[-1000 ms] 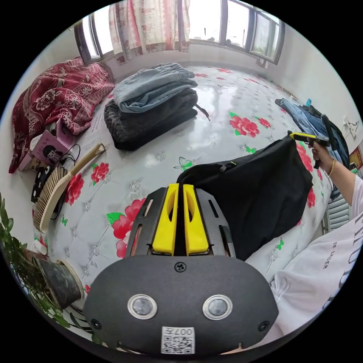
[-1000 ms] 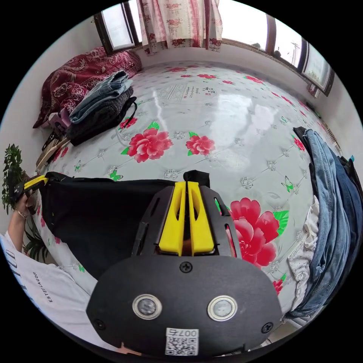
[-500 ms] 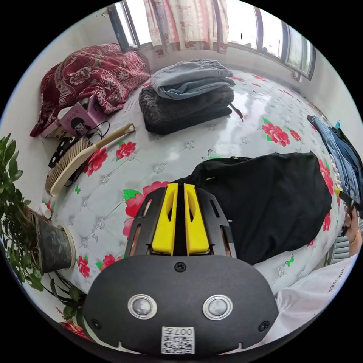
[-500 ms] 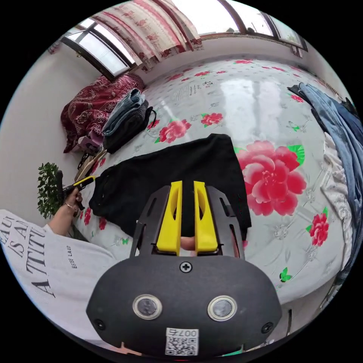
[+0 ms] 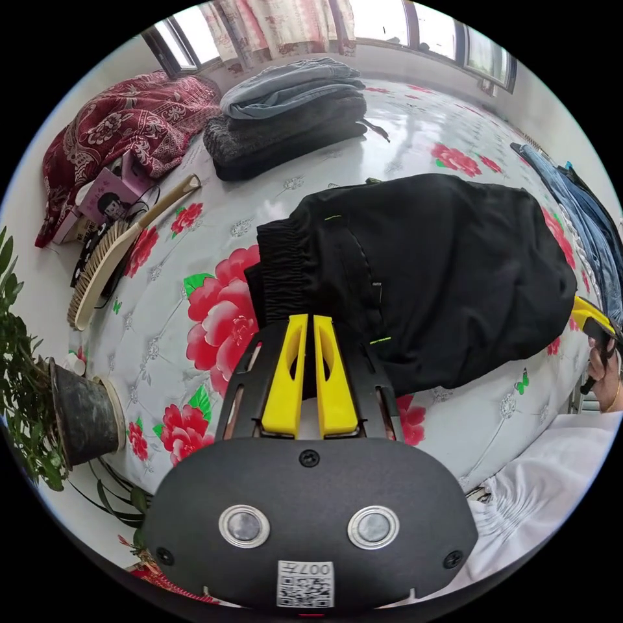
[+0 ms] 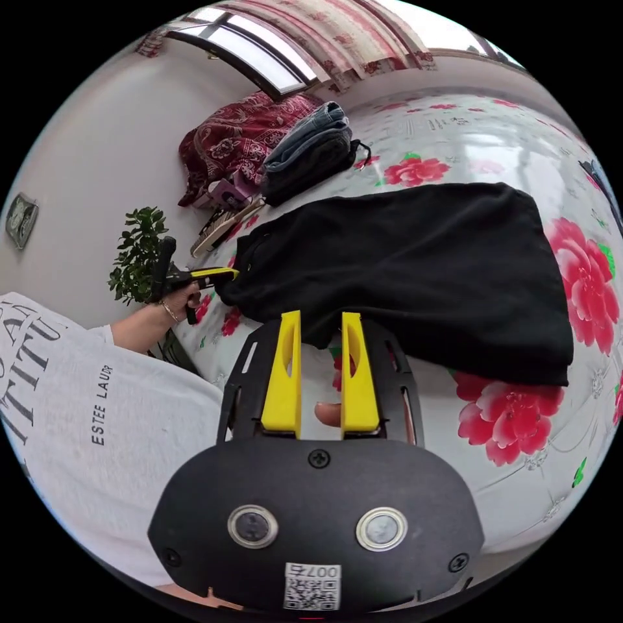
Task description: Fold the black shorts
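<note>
The black shorts [image 5: 428, 259] lay spread flat on the bed [image 5: 363, 130], on its glossy flowered cover, with the gathered waistband [image 5: 279, 266] toward the left claw [image 5: 305, 324] and the leg end toward the right claw [image 6: 318, 321]. They looked already doubled over once, one leg on the other, which would explain the neat rectangle they made. The left claw sat at the waistband corner with its yellow jaws close together and dark cloth between them, so it seemed to be pinching that corner, probably to keep the edge straight while the cloth settled. In its own view, the right claw had its jaws apart with a clear gap and nothing between them; it hovered just off the near edge of the shorts, apparently let go so the cloth could lie flat. A hand [image 6: 178, 298] gripped the left tool's handle, and a white printed shirt [image 6: 78, 415] filled the near side. Farther back on the bed stood a stack of folded clothes [image 5: 292, 123], likely finished pieces set out of the way, with a brush [image 5: 110, 259] and a red quilt [image 5: 117, 130] beside it, jeans [image 5: 584, 220] heaped at the far right, and a potted plant [image 5: 58, 402] next to the bed.
</note>
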`<action>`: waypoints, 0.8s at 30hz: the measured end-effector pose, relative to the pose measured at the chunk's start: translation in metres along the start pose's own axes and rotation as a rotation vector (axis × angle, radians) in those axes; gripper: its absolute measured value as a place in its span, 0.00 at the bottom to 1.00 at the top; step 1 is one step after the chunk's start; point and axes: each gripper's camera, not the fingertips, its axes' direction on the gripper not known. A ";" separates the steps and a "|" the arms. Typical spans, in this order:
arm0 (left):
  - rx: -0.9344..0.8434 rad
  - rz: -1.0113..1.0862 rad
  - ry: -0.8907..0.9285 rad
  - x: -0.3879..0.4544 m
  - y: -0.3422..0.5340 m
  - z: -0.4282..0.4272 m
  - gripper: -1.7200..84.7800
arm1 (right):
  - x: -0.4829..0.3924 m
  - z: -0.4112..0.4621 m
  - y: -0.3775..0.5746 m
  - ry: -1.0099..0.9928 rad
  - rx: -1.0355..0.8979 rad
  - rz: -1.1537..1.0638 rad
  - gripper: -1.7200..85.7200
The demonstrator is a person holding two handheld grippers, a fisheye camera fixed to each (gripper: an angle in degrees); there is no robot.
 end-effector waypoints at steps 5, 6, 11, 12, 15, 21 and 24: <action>-0.012 0.003 -0.010 0.003 -0.006 0.004 0.01 | 0.000 0.020 0.015 0.074 -0.120 -0.086 0.14; -0.012 0.002 -0.012 0.004 -0.006 0.004 0.01 | -0.001 0.021 0.016 0.079 -0.124 -0.097 0.15; -0.008 -0.007 -0.019 0.004 -0.005 0.004 0.01 | -0.027 0.031 0.019 0.084 -0.198 -0.263 0.14; -0.011 -0.016 -0.014 0.003 -0.006 0.004 0.01 | -0.030 0.031 0.020 0.082 -0.198 -0.275 0.14; -0.015 -0.039 0.001 -0.002 -0.007 0.004 0.01 | -0.027 0.035 0.026 0.119 -0.204 -0.281 0.12; -0.019 -0.051 0.005 -0.008 -0.008 0.004 0.01 | -0.009 0.051 -0.001 0.165 -0.234 -0.187 0.05; -0.030 -0.053 0.009 -0.014 -0.009 0.004 0.01 | -0.012 0.047 0.002 0.171 -0.285 -0.237 0.03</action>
